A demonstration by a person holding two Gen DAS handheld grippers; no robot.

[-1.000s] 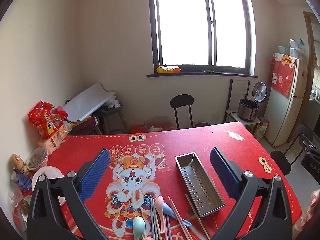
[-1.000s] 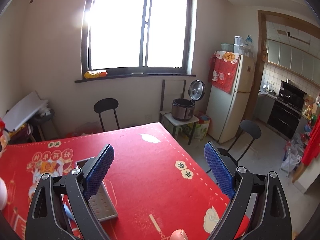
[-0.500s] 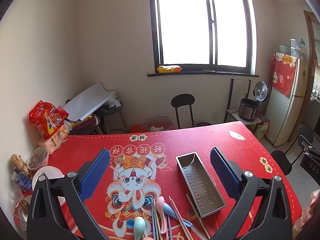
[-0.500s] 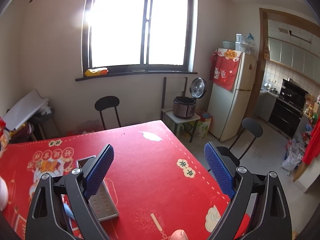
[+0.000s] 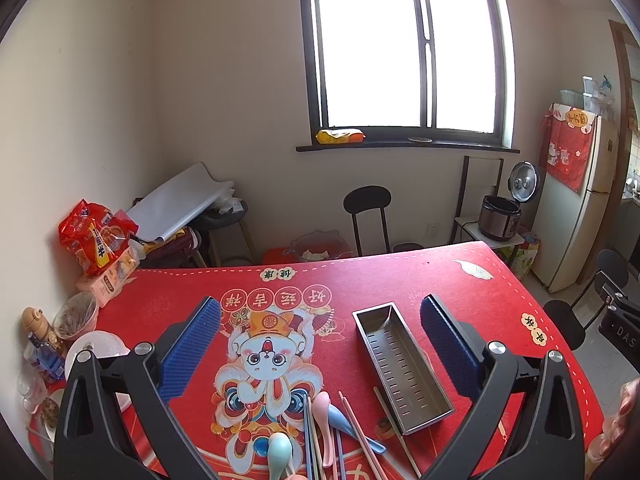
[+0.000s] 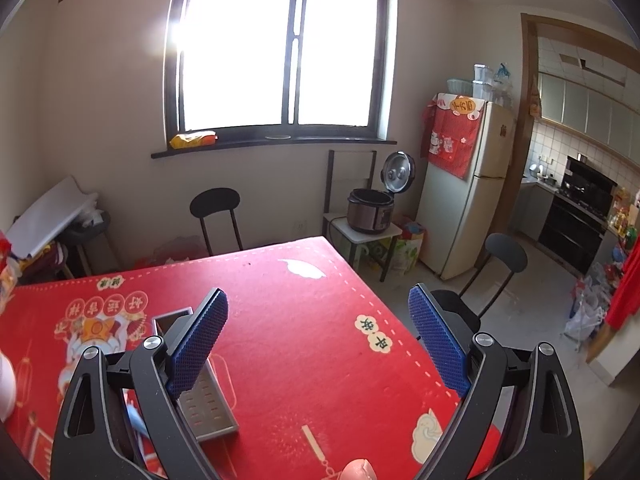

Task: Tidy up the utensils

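Both grippers — left gripper (image 5: 320, 344), right gripper (image 6: 318, 338) — stay spread wide, empty, barely shifted.

This is a home dining room opening onto a kitchen. A table under a red festive cloth (image 5: 400, 276) fills the foreground, with black chairs (image 5: 367, 216) at twelve o'clock beneath a large window (image 5: 404, 48). At two o'clock stand a rice cooker (image 6: 370, 210) and a fridge (image 6: 466, 188); at three o'clock a doorway shows tiled walls and a stove (image 6: 580, 204).
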